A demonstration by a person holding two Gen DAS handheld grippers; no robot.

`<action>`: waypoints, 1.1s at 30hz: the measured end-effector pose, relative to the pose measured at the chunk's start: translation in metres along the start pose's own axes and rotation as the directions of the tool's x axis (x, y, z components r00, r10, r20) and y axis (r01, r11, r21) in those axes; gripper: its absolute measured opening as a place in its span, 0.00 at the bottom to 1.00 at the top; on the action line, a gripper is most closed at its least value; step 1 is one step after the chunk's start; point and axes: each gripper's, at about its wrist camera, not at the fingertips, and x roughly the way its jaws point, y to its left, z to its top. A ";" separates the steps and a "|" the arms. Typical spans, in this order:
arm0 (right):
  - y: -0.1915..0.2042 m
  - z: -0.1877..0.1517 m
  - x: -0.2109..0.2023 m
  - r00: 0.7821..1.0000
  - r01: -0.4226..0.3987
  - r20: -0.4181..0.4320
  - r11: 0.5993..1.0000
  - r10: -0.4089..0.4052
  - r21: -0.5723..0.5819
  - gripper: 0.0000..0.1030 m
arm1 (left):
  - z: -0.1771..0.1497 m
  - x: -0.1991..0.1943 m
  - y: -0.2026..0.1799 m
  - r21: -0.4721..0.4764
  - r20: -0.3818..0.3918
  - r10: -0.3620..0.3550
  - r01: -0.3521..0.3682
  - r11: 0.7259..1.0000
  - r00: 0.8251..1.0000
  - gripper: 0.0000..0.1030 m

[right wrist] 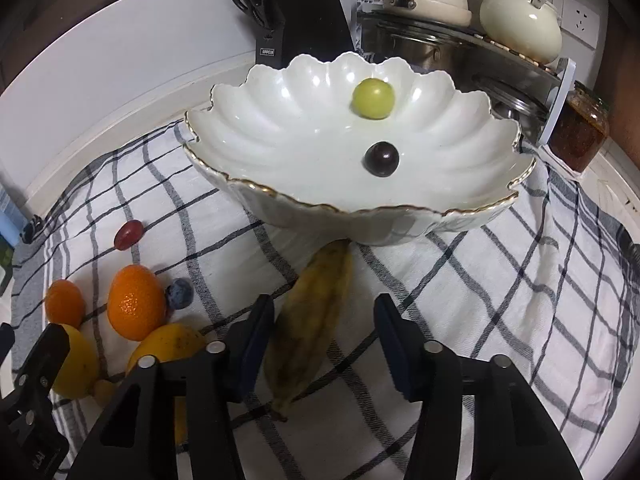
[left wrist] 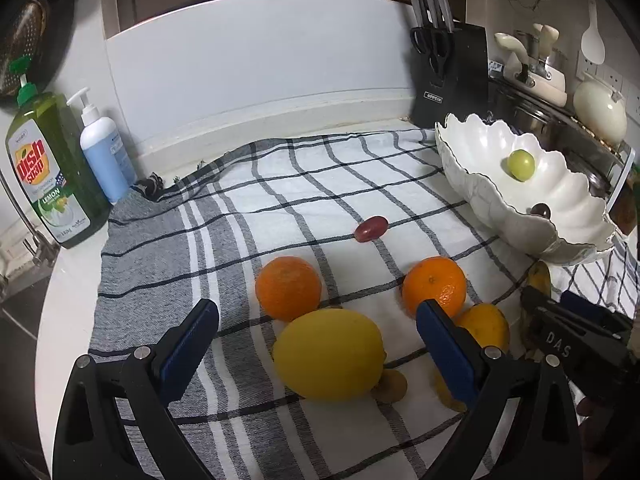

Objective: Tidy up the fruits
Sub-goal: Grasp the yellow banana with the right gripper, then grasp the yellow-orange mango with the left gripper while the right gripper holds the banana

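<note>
A white scalloped bowl [right wrist: 280, 160] stands on a checked cloth and holds a green grape [right wrist: 373, 98] and a dark grape [right wrist: 381, 159]. My right gripper [right wrist: 324, 320] is open, its jaws on either side of a banana [right wrist: 312, 320] lying in front of the bowl. My left gripper [left wrist: 316, 320] is open over a large lemon [left wrist: 328, 354]. Beyond it lie two oranges [left wrist: 288, 288] [left wrist: 434, 285], a second lemon [left wrist: 486, 326] and a red grape [left wrist: 371, 229]. A blueberry [right wrist: 179, 293] lies by an orange [right wrist: 136, 302].
Dish soap [left wrist: 48, 172] and a pump bottle [left wrist: 104, 152] stand at the back left. A knife block [left wrist: 450, 76] stands behind the bowl [left wrist: 480, 184]. Pots, a kettle [right wrist: 520, 26] and a jar [right wrist: 578, 132] are at the right.
</note>
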 end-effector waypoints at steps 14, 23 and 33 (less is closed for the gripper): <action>0.006 -0.003 0.008 0.999 -0.005 -0.033 1.000 0.005 -0.012 0.36 | -0.003 0.000 0.000 -0.006 -0.008 0.004 -0.004 1.000 1.000 0.98; -0.002 -0.007 0.001 0.999 -0.030 -0.020 1.000 0.031 0.007 0.32 | -0.004 -0.005 -0.006 0.008 -0.004 0.001 -0.001 1.000 1.000 0.98; -0.030 -0.008 -0.025 0.999 -0.045 0.030 0.999 0.044 0.028 0.31 | -0.005 -0.011 -0.034 0.044 -0.004 -0.061 0.061 0.997 0.998 0.98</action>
